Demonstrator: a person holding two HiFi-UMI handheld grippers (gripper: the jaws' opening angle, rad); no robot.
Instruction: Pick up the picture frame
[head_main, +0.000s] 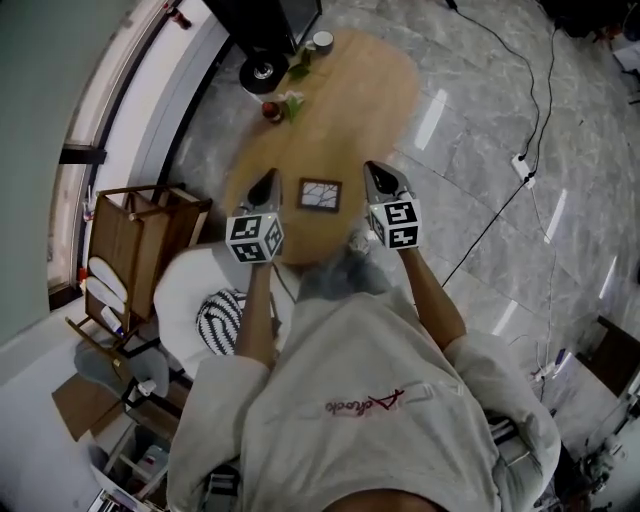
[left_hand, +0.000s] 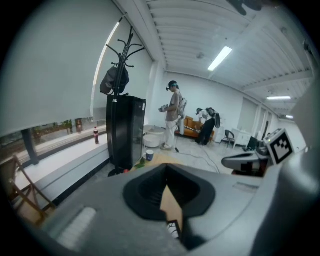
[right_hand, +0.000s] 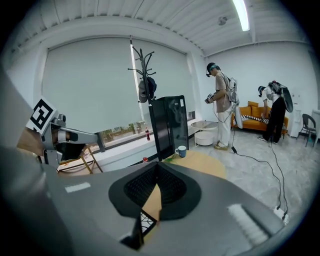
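The picture frame (head_main: 320, 194), dark-rimmed with a pale picture, lies flat on the oval wooden table (head_main: 370, 90) near its front edge. My left gripper (head_main: 266, 187) hovers just to the left of it and my right gripper (head_main: 382, 180) just to the right, both apart from it. Both are shut with nothing between the jaws. In the left gripper view (left_hand: 167, 189) only a corner of the frame (left_hand: 173, 229) shows through the slit under the jaws. The right gripper view (right_hand: 156, 192) likewise shows a corner of the frame (right_hand: 145, 221).
At the table's far end stand a mug (head_main: 322, 41) and a small plant (head_main: 285, 105). A wooden rack (head_main: 140, 235) and a white stool with a striped cushion (head_main: 218, 315) sit to the left. Cables and a power strip (head_main: 522, 166) lie on the floor at right. People (right_hand: 220, 107) stand far back.
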